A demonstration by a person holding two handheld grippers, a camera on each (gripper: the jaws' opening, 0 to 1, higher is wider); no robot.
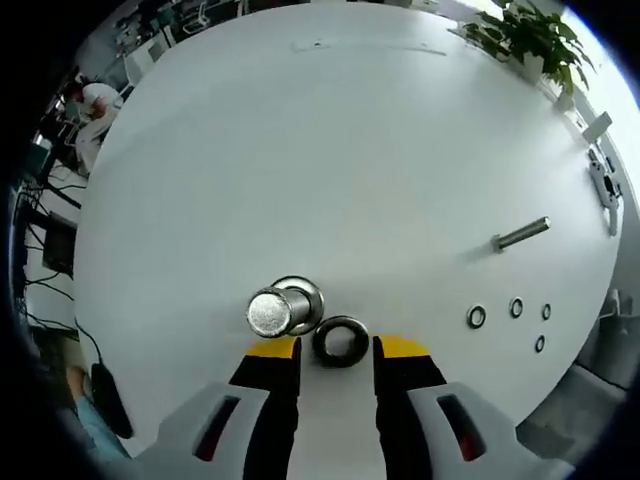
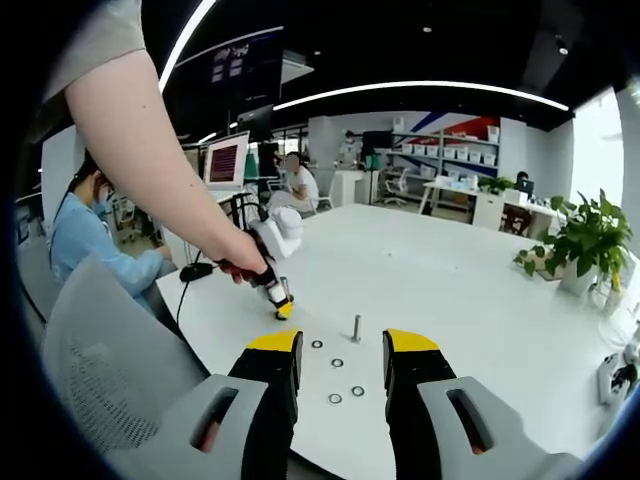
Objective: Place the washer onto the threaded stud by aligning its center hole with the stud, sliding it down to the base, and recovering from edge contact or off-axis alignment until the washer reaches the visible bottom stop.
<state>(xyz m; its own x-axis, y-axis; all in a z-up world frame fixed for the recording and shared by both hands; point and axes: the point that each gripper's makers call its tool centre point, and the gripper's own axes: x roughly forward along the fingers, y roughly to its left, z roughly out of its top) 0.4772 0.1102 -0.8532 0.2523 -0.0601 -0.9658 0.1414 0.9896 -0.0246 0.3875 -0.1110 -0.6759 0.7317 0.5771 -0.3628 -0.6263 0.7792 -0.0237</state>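
A white round table (image 1: 330,150) carries the work. In the left gripper view, the left gripper (image 1: 336,350) hovers low over the tabletop with its yellow-tipped jaws set apart, holding nothing — a dark washer (image 1: 340,340) lies flat on the table in the gap between the tips, and whether either tip touches it cannot be told. Just beside the washer stands a threaded stud (image 1: 275,310), seen almost end-on, rising from its round metal base (image 1: 308,298); the washer lies just beside that base, not on the stud. Farther across the table a second stud (image 1: 522,234) stands alone, and near it lie four more small washers (image 1: 477,317), loose and apart from one another. A potted plant (image 1: 530,40) sits at the table's far edge.

In the right gripper view, the right gripper (image 2: 343,362) is held above the near rim of the table, jaws wide and empty. Between and beyond them stand a small upright stud (image 2: 356,327) and four washers (image 2: 337,363) lying round its foot. A person's hand (image 2: 240,262) holds the left gripper (image 2: 281,306) tip-down at the tabletop to the left. Seated people and office shelving fill the background — no containers are on the table.
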